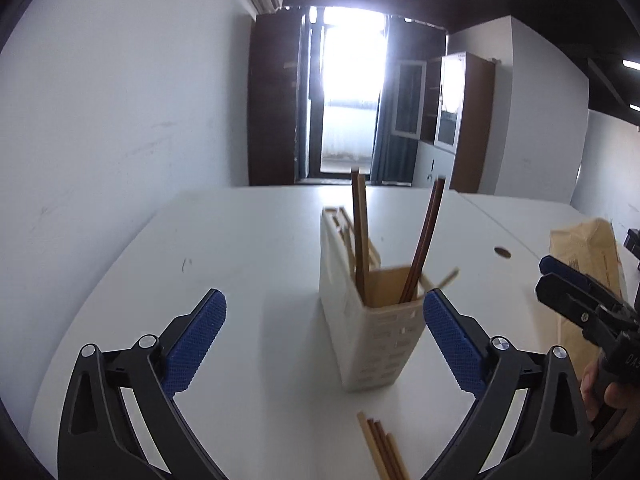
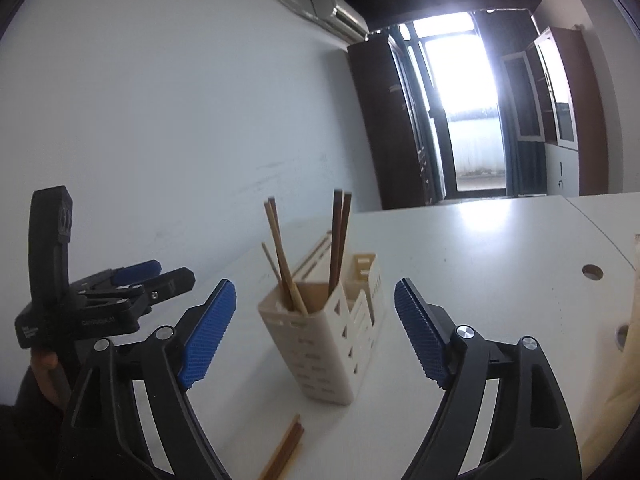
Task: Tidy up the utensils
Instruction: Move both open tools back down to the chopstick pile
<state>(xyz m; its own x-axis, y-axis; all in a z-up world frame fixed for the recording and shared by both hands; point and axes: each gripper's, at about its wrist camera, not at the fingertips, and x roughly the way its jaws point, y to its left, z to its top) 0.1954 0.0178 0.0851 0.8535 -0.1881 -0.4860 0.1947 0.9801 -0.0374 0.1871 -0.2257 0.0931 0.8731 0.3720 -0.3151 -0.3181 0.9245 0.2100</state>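
A white slotted utensil holder stands on the white table. Pale wooden chopsticks and dark brown chopsticks stand upright in its near compartment. One pale stick leans out to the right, blurred. Several loose chopsticks lie on the table in front of the holder. My left gripper is open, with its fingers on either side of the holder and apart from it. My right gripper is also open and holds nothing.
A brown paper bag lies at the table's right side. Round cable holes are set in the tabletop. A white wall runs along the left. A hand holds the right gripper.
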